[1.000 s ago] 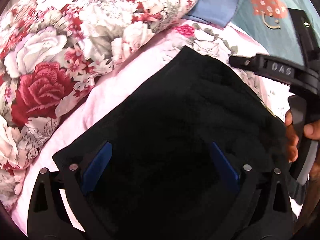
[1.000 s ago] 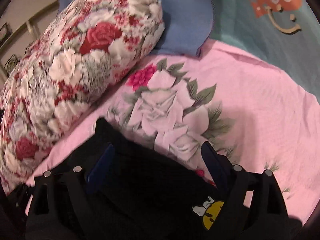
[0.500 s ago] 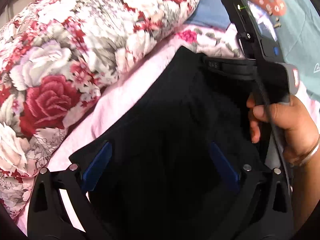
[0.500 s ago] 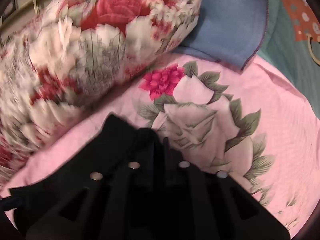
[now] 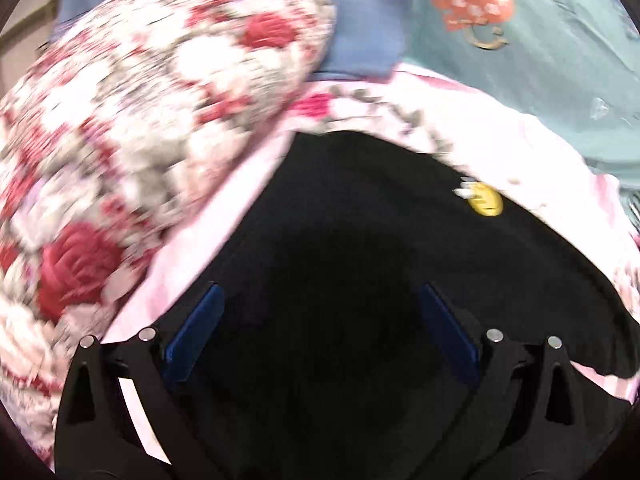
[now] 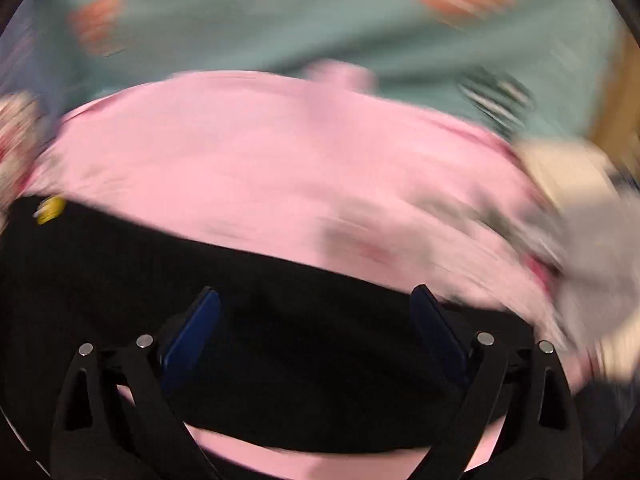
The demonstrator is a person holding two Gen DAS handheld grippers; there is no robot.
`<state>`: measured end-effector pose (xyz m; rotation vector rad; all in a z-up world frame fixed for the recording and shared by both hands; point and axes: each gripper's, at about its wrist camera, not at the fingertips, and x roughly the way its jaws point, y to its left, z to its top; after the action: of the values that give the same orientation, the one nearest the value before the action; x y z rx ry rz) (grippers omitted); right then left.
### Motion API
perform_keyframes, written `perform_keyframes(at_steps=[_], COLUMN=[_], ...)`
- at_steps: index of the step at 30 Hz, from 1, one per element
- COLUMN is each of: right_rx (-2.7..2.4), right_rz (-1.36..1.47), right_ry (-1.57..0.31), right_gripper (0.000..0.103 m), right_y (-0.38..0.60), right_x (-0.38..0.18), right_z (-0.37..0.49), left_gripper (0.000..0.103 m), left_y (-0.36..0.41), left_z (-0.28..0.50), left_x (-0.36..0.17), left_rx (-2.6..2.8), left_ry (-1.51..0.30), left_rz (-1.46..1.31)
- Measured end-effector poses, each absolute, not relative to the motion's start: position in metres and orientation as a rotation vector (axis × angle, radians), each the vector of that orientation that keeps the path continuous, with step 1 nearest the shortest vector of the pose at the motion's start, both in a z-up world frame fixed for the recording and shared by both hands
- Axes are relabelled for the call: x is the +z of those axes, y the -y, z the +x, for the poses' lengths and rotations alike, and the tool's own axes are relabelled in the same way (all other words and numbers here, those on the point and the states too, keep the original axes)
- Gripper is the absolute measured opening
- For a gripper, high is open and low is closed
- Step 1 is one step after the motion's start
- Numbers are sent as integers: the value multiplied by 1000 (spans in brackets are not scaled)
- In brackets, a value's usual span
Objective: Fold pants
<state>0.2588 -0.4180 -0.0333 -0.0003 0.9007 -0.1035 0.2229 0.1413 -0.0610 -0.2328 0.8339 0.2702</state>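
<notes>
The black pants [image 5: 360,248] lie spread on a pink floral bedsheet [image 5: 532,148], with a small yellow patch [image 5: 485,202] near their far edge. My left gripper [image 5: 320,320] hovers over the pants, jaws wide open and empty. In the blurred right wrist view the pants [image 6: 280,320] run as a dark band across the pink sheet [image 6: 260,152], the yellow patch [image 6: 50,206] at far left. My right gripper [image 6: 316,320] is open over that band, holding nothing.
A large rose-print pillow [image 5: 140,120] lies left of the pants. A blue pillow [image 5: 360,20] and a teal cloth with a red heart print [image 5: 520,40] lie behind. Pale cloth [image 6: 592,240] sits at the right of the right wrist view.
My right gripper, shut on the pants' far edge half a second ago, has opened and swung right. The left wrist view has pulled back; the other gripper and hand have left it.
</notes>
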Motion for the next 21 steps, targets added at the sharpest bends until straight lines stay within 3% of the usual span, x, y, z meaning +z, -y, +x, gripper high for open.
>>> perform_keyframes(at_steps=[3, 10, 12, 14, 18, 20, 21], right_rx=[-328, -328, -326, -282, -388, -394, -416], right_rz=[191, 353, 285, 264, 307, 303, 232], right_ry=[-899, -948, -961, -939, -858, -930, -931], right_gripper=[96, 95, 47, 15, 16, 18, 32], right_y=[536, 546, 542, 534, 556, 555, 549], right_x=[-45, -97, -103, -96, -84, -103, -106], right_z=[217, 234, 241, 249, 253, 264, 269], left_gripper=[99, 99, 99, 99, 101, 101, 101], left_y=[-115, -107, -113, -119, -125, -124, -124], left_z=[251, 293, 295, 296, 298, 302, 304], left_x=[-55, -77, -88, -100, -107, -106, -106], left_rx=[190, 188, 215, 242, 245, 251, 254], left_ry=[-852, -973, -997, -1017, -995, -1004, -1019], left_rz=[-152, -128, -117, -93, -89, -73, -68])
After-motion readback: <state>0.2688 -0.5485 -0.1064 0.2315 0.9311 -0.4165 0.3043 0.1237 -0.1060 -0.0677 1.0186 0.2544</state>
